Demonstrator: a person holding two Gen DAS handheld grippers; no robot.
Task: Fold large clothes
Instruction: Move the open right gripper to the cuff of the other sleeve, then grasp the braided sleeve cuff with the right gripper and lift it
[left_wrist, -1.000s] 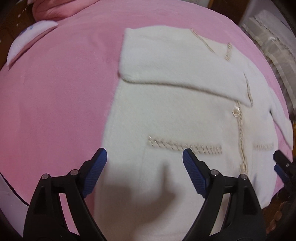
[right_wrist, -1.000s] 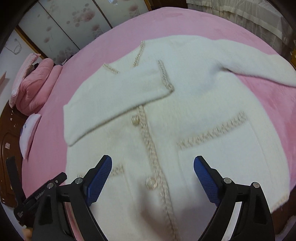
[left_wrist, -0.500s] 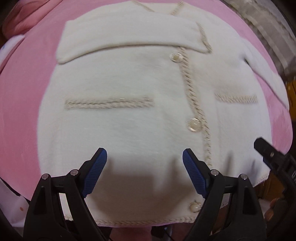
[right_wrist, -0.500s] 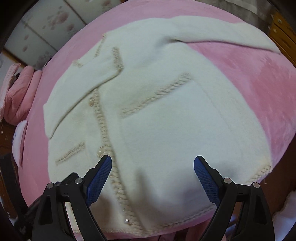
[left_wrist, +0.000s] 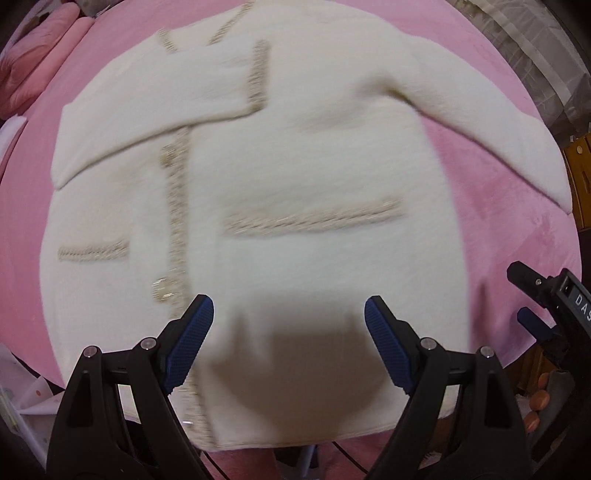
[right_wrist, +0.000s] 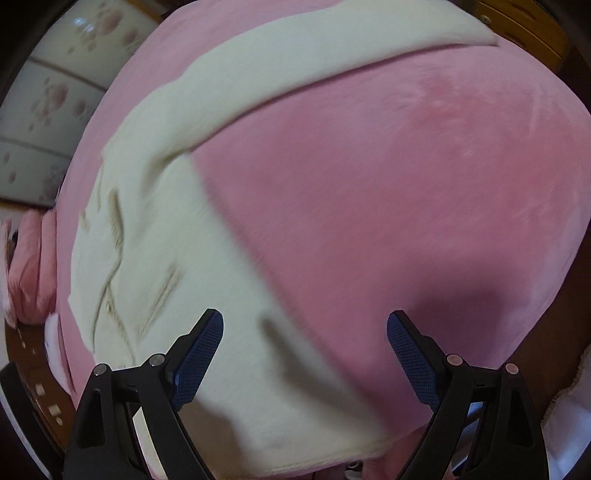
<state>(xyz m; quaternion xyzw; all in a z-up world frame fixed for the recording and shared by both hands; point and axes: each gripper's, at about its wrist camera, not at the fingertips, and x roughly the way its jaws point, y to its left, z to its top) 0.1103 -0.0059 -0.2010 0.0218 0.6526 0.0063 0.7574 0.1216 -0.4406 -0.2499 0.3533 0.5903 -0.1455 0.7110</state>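
Both views look down along their own fingers at the bed (left_wrist: 509, 206) from close above. The left wrist view faces almost straight down, its fingers (left_wrist: 190, 343) over the lower hem of the cream jacket (left_wrist: 314, 177), the collar far ahead. The right wrist view tilts slightly forward; the jacket (right_wrist: 177, 266) lies ahead and left of its fingers (right_wrist: 410, 354), bare pink cover (right_wrist: 388, 192) between them. Both share the jacket's outstretched sleeve and hem.
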